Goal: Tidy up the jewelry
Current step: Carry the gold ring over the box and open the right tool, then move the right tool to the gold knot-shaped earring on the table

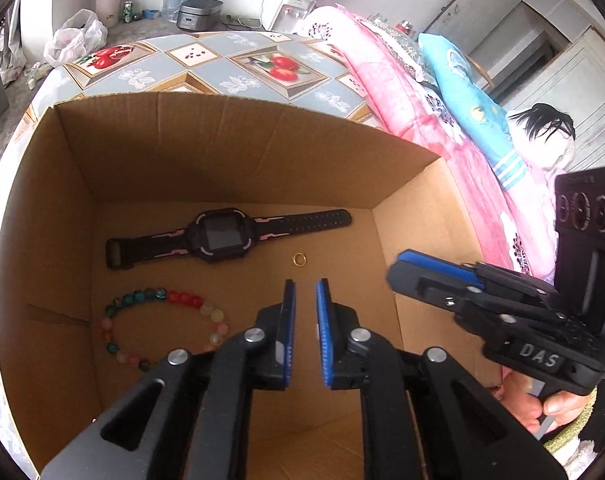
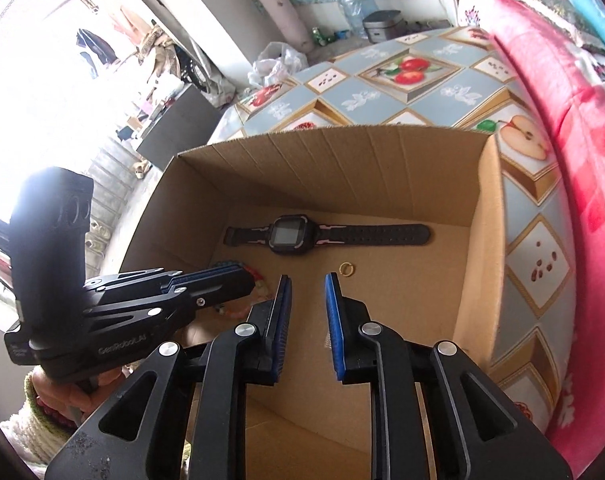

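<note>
Inside the box [image 1: 230, 152], watch [image 1: 222, 236], ring [image 1: 299, 258], bead bracelet [image 1: 162, 320] lie apart

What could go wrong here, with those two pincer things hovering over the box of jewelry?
1. The gold ring is tiny and lies flat on the cardboard; the left gripper has broad pads and could well push it away rather than pinch it.
2. The right gripper hangs close beside the left one over the cardboard box, so they might bump.
3. The bead bracelet lies loose near the watch; a clumsy grab might drag both.
</note>
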`<state>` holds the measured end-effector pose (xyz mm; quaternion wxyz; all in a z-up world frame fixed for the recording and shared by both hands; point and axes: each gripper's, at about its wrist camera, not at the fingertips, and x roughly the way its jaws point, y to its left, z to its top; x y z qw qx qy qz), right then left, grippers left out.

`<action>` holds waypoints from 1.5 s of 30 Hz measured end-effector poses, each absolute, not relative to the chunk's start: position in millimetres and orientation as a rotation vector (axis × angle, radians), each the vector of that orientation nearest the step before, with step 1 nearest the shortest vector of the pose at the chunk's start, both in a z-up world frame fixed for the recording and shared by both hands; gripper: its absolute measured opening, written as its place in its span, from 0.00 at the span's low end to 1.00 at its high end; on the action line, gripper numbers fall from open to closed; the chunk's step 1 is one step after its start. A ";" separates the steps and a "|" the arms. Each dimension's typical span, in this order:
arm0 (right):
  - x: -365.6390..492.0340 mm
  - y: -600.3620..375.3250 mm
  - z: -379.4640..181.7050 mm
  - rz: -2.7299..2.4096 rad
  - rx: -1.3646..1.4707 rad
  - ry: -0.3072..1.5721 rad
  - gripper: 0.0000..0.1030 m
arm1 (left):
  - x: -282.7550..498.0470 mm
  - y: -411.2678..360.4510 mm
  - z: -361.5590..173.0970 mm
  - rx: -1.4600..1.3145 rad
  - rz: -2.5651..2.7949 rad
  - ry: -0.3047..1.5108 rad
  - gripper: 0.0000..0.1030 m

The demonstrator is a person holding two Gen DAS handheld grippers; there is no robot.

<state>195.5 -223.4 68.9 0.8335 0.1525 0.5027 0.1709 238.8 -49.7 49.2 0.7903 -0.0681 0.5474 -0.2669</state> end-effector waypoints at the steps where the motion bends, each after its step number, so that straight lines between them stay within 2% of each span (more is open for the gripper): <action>1: 191.6 -224.9 71.9 0.360 0.323 1.052 0.18 | 237.1 -48.6 50.9 -0.148 -0.575 1.171 0.10; 7: 161.4 -232.8 93.6 0.361 0.325 0.958 0.20 | 215.4 -33.8 72.8 -0.148 -0.586 1.048 0.11; 13: 102.7 -242.7 121.1 0.383 0.321 0.800 0.31 | 157.5 -2.3 107.3 -0.130 -0.611 0.835 0.18; 18: 52.3 -237.4 127.3 0.399 0.265 0.726 0.32 | 107.5 28.8 114.4 -0.129 -0.600 0.744 0.20; 25: -3.0 -217.9 110.5 0.410 0.178 0.735 0.33 | 55.5 49.7 92.7 -0.085 -0.573 0.746 0.21; 32: -16.3 -204.5 50.5 0.385 0.247 0.884 0.33 | 20.1 18.4 28.4 -0.008 -0.661 0.907 0.21; 38: -9.0 -182.2 9.4 0.392 0.241 1.024 0.16 | 2.9 -24.8 -6.6 0.142 -0.714 0.970 0.21; 45: 1.2 -184.0 8.8 0.395 0.265 1.029 0.15 | -0.4 -62.3 -26.2 0.355 -0.702 0.951 0.21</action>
